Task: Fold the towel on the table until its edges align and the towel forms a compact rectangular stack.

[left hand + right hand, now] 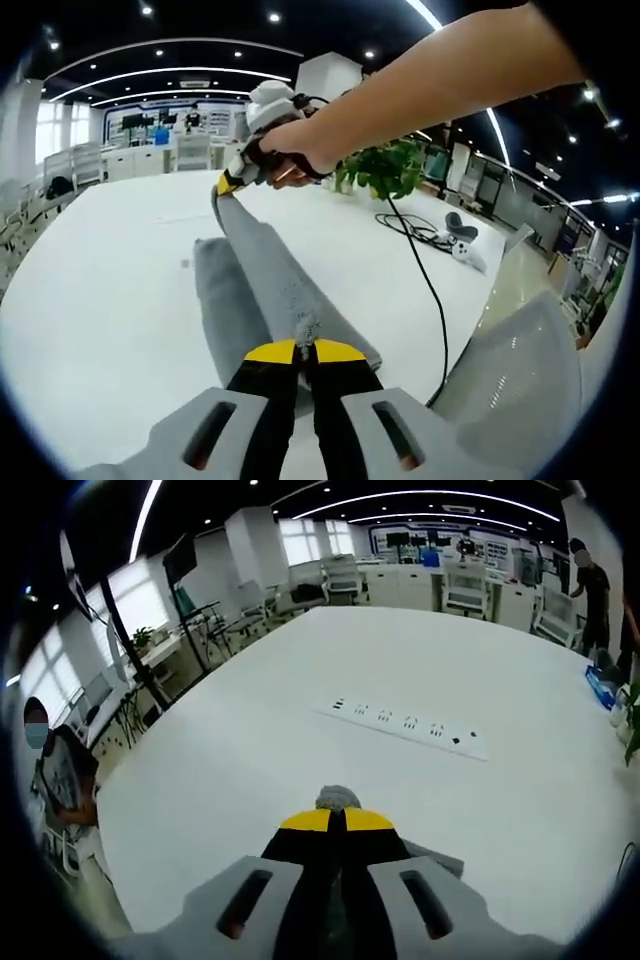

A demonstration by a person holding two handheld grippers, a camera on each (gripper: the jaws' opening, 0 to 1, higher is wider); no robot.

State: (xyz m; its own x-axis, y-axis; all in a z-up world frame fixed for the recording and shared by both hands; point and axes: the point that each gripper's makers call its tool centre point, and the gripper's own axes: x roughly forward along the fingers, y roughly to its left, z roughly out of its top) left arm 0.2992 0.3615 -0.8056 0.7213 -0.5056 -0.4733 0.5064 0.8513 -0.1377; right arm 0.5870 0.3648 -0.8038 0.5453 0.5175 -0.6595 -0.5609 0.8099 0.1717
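- A fold was under way: the grey towel (262, 290) hung stretched between the two grippers, its lower layer lying on the white bench (100, 300).
- The left gripper (304, 352) had its fingers pressed together, pinching the near towel edge just ahead of the tips.
- The right gripper (232, 182), held by a hand (290, 150), pinched the far end; in its own view a grey tuft (338, 798) poked past the closed fingers.
- Next, likely, the lifted edge needed carrying over and laying square on the lower layer.
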